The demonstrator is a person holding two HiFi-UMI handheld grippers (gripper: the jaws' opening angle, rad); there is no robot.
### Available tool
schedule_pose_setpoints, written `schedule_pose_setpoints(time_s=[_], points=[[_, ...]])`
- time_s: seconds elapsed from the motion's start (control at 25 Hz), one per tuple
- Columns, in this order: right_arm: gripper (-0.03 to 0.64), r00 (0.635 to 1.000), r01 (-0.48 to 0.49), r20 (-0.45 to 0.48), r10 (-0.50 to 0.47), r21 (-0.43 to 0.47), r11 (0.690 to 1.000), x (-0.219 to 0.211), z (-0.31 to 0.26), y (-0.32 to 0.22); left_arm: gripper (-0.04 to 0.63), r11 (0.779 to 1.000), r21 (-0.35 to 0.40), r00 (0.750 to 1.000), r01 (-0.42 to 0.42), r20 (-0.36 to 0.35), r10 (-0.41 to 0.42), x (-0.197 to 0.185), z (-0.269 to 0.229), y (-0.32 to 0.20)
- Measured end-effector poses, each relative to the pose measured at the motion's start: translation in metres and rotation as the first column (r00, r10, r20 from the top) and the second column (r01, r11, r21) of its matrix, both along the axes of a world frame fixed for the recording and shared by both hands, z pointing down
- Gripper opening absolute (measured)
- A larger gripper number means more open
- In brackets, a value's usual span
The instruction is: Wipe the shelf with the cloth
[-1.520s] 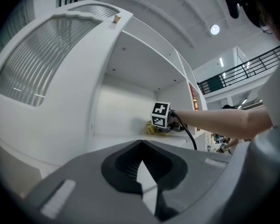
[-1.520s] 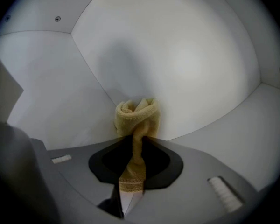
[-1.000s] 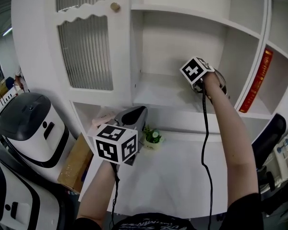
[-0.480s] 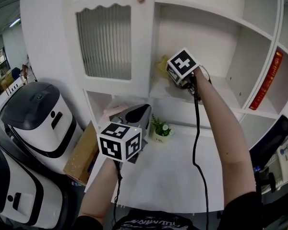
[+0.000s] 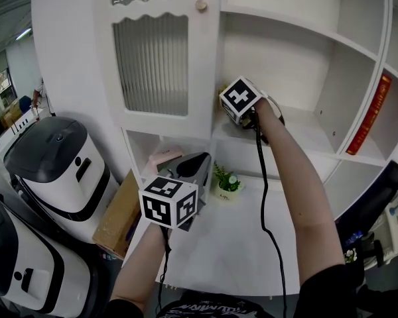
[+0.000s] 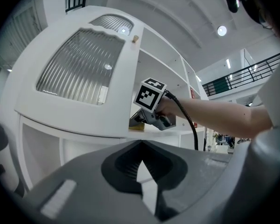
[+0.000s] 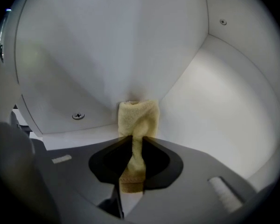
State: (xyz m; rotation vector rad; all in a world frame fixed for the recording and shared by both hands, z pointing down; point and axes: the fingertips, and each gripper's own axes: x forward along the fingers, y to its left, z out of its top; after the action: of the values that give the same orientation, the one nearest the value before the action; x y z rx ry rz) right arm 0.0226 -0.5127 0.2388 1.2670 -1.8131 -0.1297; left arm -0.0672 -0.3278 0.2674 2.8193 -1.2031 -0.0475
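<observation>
White shelf [image 5: 305, 132] corner: outstretched right arm [image 5: 293, 171], right claw [image 7: 133, 141] pinching cloth [image 7: 138, 117].

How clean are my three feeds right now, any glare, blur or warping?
Right gripper view: heavy fisheye, dark corners, but cloth sharp and shelf softly lit. Left gripper view: ceiling lamp glares, edges vignetted. Head view: cabinet lines bow, no obvious blur.

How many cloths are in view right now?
1. The yellow cloth is clamped in the right gripper, pressed into a corner of the shelf compartment. Others could be hidden behind the cabinet door.
</observation>
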Motion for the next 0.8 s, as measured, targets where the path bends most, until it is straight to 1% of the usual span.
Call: schedule_pose_setpoints(time_s=[0.28, 0.52, 0.68, 0.8], points=[[0.095, 0.999, -0.045, 0.011, 0.045, -0.022, 0.999, 0.030, 0.000, 0.009, 0.006, 1.000, 0.011, 1.000, -0.007, 0.022, 0.007, 0.002, -0.004, -0.002], [0.095, 0.996, -0.085, 0.014, 0.085, -0.018, 0.996, 0.067, -0.003, 0.017, 0.006, 1.000, 0.009, 0.999, -0.030, 0.025, 0.030, 0.014, -0.003, -0.002], [0.095, 0.987, -0.159, 0.023, 0.160, -0.054, 0.986, 0.102, 0.002, 0.028, 0.006, 0.998, 0.011, 0.998, -0.058, 0.023, 0.058, 0.029, -0.005, -0.004], [0.095, 0.977, -0.212, 0.008, 0.213, -0.053, 0.976, 0.127, 0.001, 0.035, 0.006, 0.997, 0.008, 0.996, -0.082, 0.019, 0.082, 0.041, -0.004, -0.003]])
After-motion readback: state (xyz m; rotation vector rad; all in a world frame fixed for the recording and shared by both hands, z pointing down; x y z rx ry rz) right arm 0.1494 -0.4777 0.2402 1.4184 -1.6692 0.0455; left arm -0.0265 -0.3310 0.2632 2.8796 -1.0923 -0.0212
